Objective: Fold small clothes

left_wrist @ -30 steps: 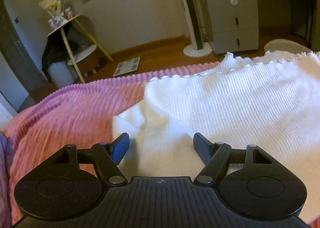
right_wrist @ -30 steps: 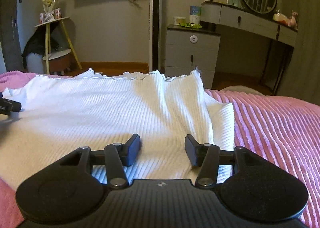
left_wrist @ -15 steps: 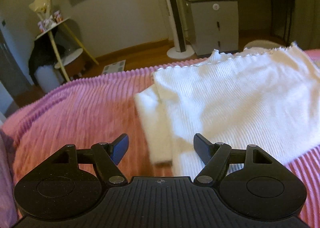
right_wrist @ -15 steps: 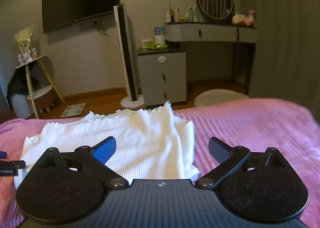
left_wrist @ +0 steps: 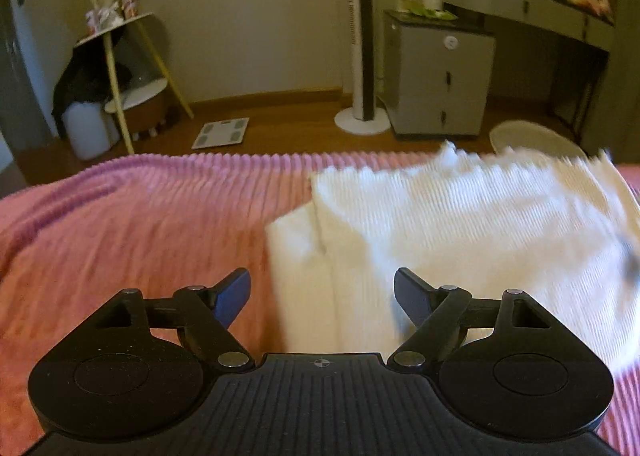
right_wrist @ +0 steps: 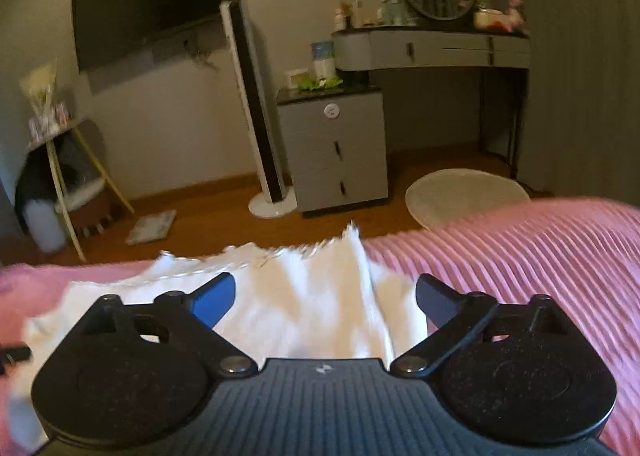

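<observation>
Fingers on both the left gripper and the right gripper are wide open and hold nothing, so the white top lying on the pink bed could bunch up if they pinch only its thin edge.

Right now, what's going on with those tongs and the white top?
Left tongs open, empty. Right tongs open, empty. White top spread on pink bedspread, unfolded, side edges tucked. Nothing in the way.

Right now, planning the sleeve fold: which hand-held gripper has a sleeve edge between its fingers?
The left hand-held gripper: the white ribbed knit top's sleeve edge lies between its open fingers.
</observation>
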Demonstrator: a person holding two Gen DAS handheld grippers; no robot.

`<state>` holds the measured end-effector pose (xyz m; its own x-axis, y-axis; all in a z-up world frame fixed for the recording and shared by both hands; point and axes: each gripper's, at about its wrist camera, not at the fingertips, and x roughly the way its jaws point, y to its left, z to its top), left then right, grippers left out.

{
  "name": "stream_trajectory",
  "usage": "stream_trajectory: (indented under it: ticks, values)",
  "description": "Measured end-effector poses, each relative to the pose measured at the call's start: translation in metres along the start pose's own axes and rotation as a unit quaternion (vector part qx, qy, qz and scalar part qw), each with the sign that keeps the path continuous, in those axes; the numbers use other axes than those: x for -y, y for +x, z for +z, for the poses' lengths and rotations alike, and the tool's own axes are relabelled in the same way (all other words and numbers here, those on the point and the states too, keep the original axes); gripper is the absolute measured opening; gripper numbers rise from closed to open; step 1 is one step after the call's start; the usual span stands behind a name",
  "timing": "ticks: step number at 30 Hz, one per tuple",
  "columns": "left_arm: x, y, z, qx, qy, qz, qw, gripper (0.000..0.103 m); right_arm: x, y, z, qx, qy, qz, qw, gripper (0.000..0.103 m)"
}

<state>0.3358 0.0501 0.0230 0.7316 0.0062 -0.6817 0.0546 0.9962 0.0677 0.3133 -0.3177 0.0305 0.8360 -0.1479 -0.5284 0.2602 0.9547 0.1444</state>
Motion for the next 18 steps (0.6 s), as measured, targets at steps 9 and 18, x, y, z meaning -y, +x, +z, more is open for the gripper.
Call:
stream_trajectory:
  ticks: [9,18]
  values:
    - [0.007,0.084,0.040,-0.049,-0.057,-0.021,0.9970,0.068,0.027,0.113,0.016,-0.072,-0.017,0.002,0.997,0.071]
    - [0.019,0.090,0.044,-0.034,-0.049,-0.017,0.9981,0.012,0.023,0.123,0.011,-0.037,-0.026,0.045,0.998,0.014]
